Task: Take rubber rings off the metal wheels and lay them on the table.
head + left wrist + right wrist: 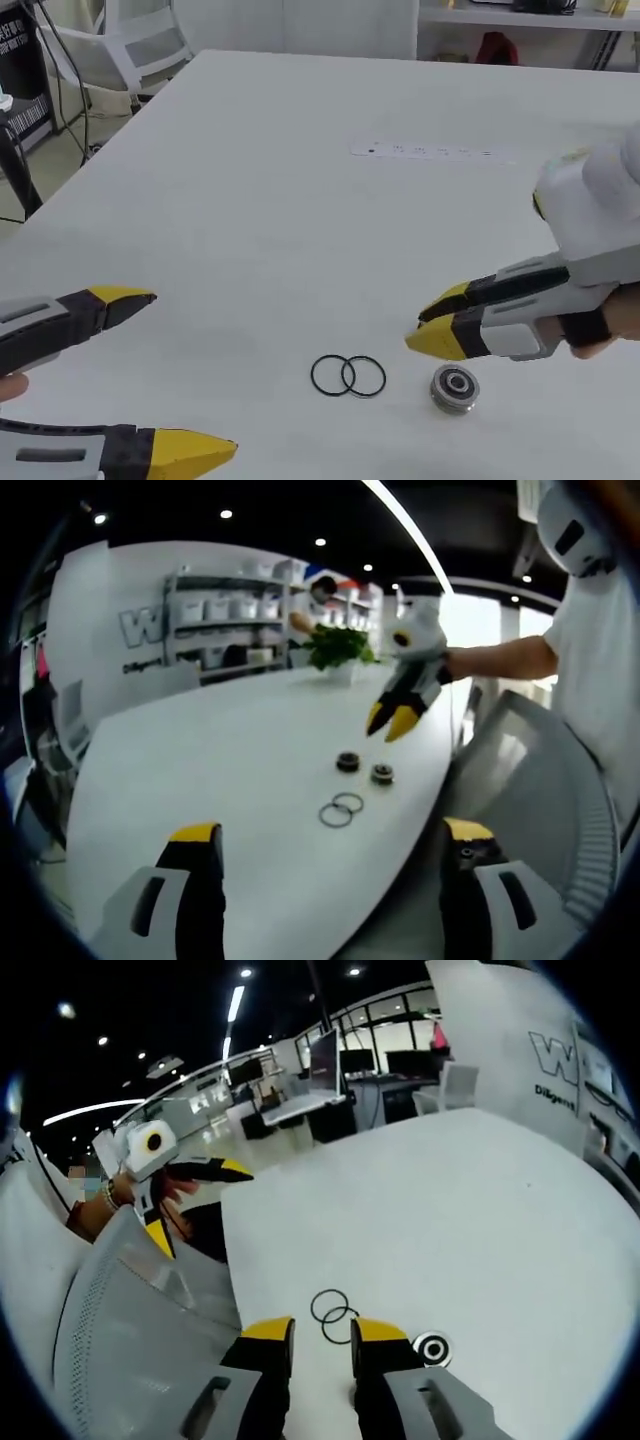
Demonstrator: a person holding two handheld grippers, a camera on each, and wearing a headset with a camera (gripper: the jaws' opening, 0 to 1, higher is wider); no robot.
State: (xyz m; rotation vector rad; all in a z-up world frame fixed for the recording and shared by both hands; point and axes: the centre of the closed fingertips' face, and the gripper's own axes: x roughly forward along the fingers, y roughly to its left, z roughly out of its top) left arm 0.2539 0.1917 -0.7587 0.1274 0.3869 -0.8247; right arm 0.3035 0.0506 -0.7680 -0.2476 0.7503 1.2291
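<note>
Two thin black rubber rings (348, 376) are lying overlapped on the white surface (300, 200), just beside a small silver metal wheel (455, 387). In the left gripper view a second, darker wheel (347, 762) is standing close by; whether it is carrying a ring cannot be told. The right gripper (415, 330) is hovering above the wheel, fingers narrowly parted and empty. The left gripper (190, 373) is waiting well apart, fingers spread wide and empty. Removal appears largely done. Any remaining ring calls for pinning its wheel and peeling the rubber.
</note>
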